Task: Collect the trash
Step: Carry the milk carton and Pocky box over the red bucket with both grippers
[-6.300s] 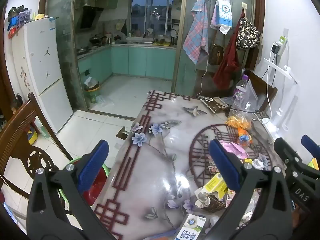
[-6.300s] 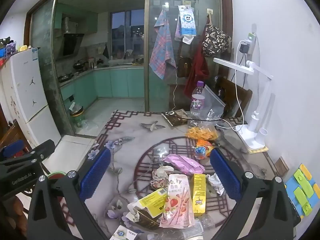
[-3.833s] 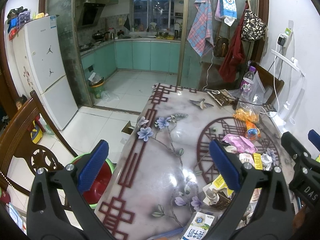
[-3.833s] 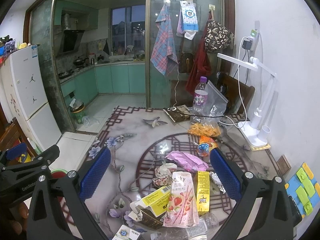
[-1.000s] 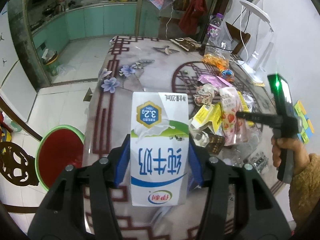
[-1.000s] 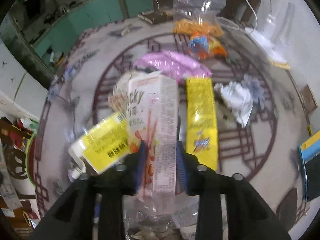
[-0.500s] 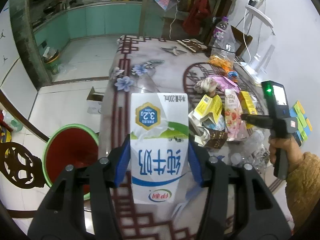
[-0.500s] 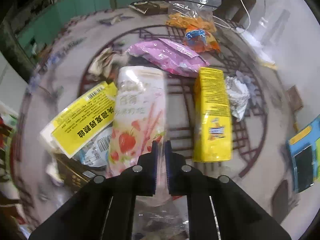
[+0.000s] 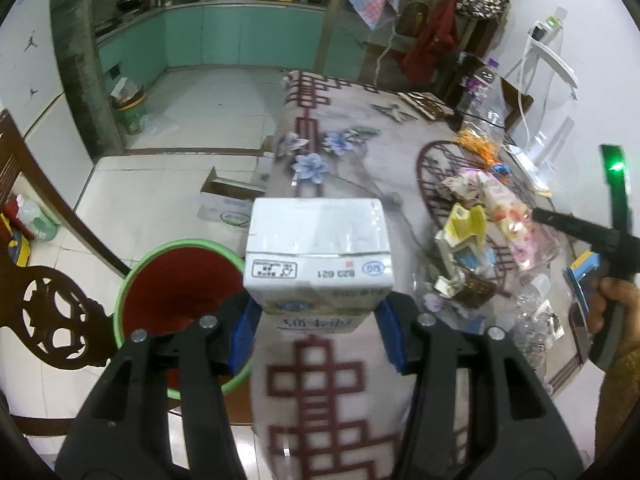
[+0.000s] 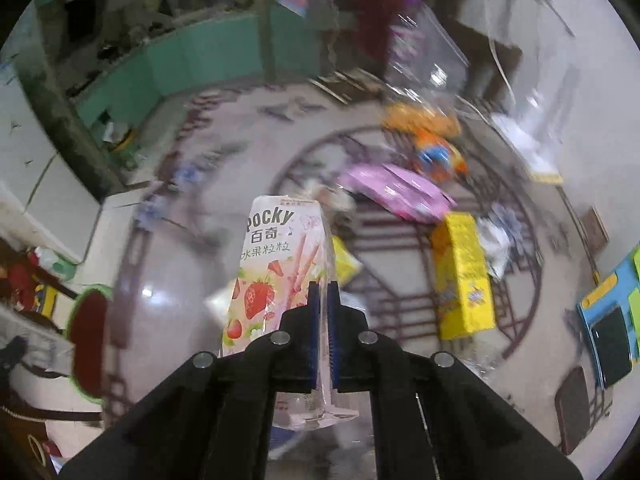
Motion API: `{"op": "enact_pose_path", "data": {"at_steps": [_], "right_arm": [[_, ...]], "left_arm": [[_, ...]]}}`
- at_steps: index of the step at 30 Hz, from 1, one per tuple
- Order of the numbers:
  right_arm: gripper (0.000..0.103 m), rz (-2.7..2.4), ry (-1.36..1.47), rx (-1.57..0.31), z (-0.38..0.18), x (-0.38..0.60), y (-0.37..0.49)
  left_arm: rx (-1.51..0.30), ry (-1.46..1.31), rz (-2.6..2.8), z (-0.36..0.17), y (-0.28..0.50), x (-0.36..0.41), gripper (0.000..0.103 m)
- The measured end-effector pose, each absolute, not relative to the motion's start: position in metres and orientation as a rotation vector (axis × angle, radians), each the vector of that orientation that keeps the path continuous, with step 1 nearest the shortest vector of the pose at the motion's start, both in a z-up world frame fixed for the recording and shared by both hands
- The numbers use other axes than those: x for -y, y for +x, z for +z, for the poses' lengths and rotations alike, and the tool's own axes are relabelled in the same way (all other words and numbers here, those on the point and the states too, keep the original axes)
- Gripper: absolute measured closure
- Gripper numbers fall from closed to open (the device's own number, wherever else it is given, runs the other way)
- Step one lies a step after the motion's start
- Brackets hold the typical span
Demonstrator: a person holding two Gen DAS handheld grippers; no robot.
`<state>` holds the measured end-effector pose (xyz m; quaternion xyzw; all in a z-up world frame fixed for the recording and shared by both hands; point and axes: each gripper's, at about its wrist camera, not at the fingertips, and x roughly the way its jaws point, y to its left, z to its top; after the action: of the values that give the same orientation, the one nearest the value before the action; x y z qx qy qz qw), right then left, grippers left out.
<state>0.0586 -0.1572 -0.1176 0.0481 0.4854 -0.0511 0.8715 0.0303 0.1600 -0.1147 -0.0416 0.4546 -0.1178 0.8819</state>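
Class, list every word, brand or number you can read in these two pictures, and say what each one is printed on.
"Pocky" and "百奇": on the strawberry snack packet pinched in the right claw.
"823 821" and "SIG": on the end of the milk carton held in the left claw.
Small label box beside that number: too small to read.
Yellow box on the table: print blurred.

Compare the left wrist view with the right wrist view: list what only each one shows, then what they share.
Only the left wrist view: the left gripper clamping the milk carton, and the person's hand on the other tool.
Only the right wrist view: the right gripper pinching the Pocky wrapper, its jaws just closed, plus the yellow box.
Both: the red bin with a green rim beside the table.
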Motion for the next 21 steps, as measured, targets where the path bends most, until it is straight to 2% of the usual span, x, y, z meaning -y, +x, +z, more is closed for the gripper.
{"op": "enact_pose_path", "data": {"at_steps": [7,21], "right_arm": [[0.099,0.114,0.036,-0.993,-0.099,0.056,0.063],[0.099,0.424,-0.064,-1.107,-0.148,-0.115,0.083]], "left_arm": [[-0.963,-0.108,-0.15,-0.127,0.035,-0.212,0.052],[-0.975,-0.139,-0.033,-0.139,0.039,-0.287,0.053]]}}
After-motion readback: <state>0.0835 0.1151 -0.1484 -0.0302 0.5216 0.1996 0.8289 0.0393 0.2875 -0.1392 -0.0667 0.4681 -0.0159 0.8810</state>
